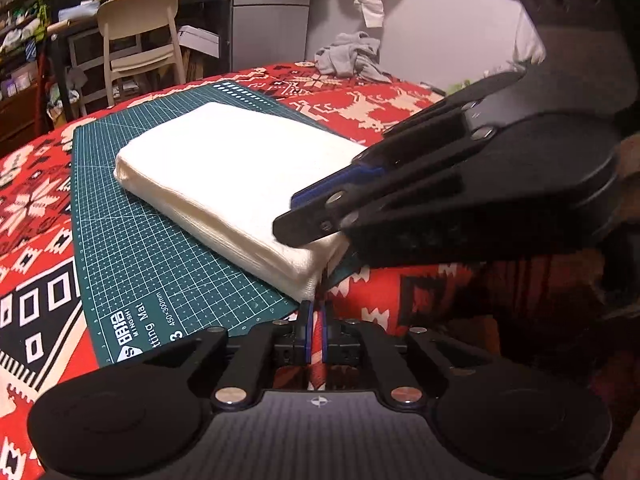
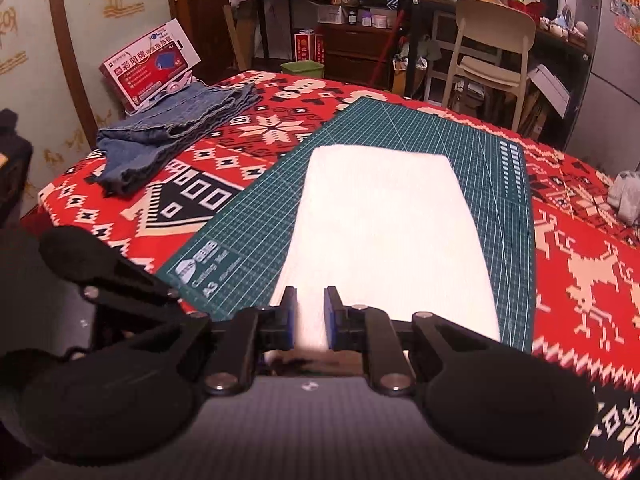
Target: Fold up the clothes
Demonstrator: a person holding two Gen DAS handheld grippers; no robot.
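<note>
A white cloth (image 1: 224, 168) (image 2: 380, 220), folded into a thick rectangle, lies flat on the green cutting mat (image 1: 140, 240) (image 2: 492, 184). My right gripper (image 2: 310, 312) is shut on the near edge of this cloth, which shows white between its blue pads. In the left wrist view the right gripper (image 1: 316, 232) reaches in from the right, turned on its side, and clamps the cloth's near right corner. My left gripper (image 1: 316, 332) is shut, holding nothing, just off that corner over the red blanket.
The mat lies on a red patterned blanket (image 1: 360, 112) (image 2: 580, 248). Folded blue denim (image 2: 172, 132) and a red-and-white box (image 2: 150, 66) sit at the far left. A crumpled grey garment (image 1: 348, 58) lies at the far edge. A pale chair (image 2: 488, 52) stands beyond.
</note>
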